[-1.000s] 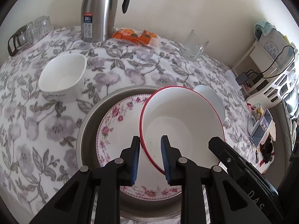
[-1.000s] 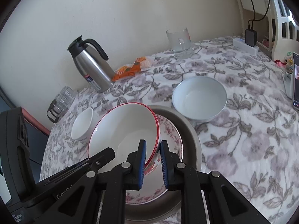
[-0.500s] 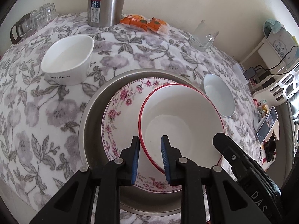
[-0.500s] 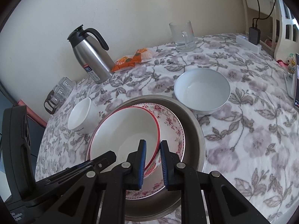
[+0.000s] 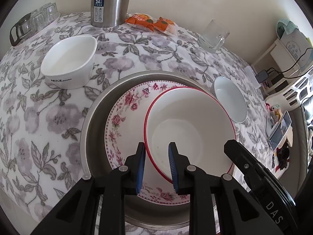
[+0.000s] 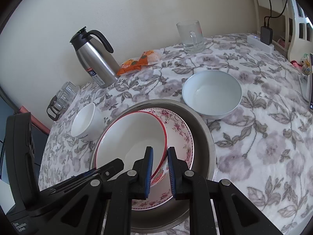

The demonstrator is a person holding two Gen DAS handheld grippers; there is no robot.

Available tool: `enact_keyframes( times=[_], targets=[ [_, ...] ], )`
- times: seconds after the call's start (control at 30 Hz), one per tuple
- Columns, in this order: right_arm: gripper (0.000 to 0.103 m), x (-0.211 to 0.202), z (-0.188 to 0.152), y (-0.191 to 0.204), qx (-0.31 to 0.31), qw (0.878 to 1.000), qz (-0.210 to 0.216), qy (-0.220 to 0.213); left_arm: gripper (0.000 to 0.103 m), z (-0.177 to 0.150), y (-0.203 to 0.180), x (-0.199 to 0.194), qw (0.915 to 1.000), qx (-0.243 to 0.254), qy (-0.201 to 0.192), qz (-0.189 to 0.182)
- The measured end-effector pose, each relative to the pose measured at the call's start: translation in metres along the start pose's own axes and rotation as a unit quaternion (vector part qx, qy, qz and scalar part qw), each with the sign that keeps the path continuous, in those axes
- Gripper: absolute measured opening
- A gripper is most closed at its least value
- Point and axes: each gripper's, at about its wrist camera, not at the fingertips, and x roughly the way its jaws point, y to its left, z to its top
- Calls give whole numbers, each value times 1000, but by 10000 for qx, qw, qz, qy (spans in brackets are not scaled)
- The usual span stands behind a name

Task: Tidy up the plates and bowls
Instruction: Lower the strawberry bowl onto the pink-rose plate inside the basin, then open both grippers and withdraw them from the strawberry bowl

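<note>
Two grippers, left gripper (image 5: pixel 156 163) and right gripper (image 6: pixel 159 169), are clamped on opposite rims of my red-rimmed bowl (image 5: pixel 192 129), tilted over the floral plate (image 5: pixel 125 121) in the steel basin (image 5: pixel 95 121).

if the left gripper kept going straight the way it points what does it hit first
The left gripper is already clamped on the red-rimmed bowl; pushed on, it would probably drive that bowl into the floral plate beneath it.

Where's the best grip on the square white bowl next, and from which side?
Pinch the thin rim of the square white bowl from above, one finger inside and one outside. It sits upright and open on the tablecloth, clear of the steel basin; its tall, tapering walls look too wide to span.
</note>
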Motion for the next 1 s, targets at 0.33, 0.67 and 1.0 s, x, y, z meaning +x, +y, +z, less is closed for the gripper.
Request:
enact_keyframes(
  times=[0.33, 0.67, 1.0],
  targets=[
    [17, -2, 1, -5, 124, 9999, -9, -29, 25, 1, 5, 1, 9998, -161, 55, -115],
    [17, -10, 3, -2, 58, 9997, -21, -219, 45, 4, 9, -13, 9992, -302, -253, -69],
    [22, -12, 4, 1, -122, 9989, -303, -328, 47, 8, 24, -33, 9941, -605, -789, 435]
  ],
)
